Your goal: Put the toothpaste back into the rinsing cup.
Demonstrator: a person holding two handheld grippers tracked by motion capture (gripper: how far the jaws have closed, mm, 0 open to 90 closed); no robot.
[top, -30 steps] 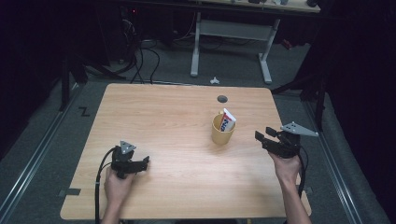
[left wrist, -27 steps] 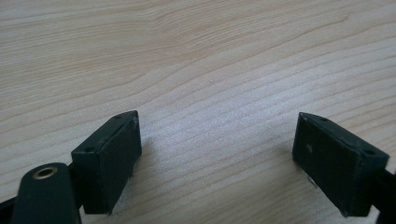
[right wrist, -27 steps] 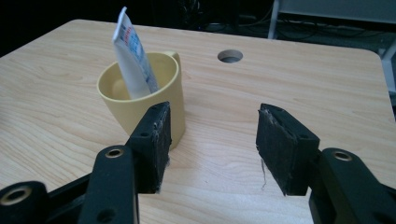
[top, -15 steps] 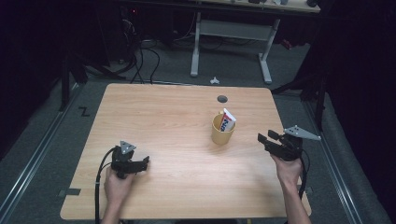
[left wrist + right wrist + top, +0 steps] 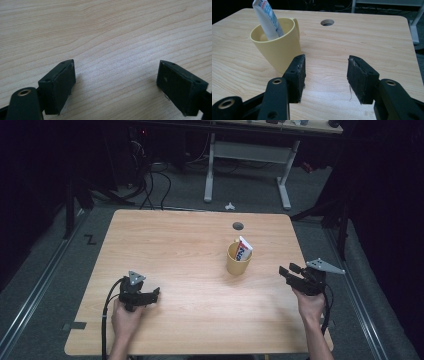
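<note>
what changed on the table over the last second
The right gripper drifted a little lower and toward the table's near edge, away from the yellow mug; its jaws have just been closing, with nothing between them. The left gripper, the mug and the toothpaste tube in it stayed put.

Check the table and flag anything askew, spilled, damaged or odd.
Little stands out. A toothpaste tube leans tilted in the upright yellow mug, no spill. The right gripper has frayed pads with loose threads hanging.
</note>
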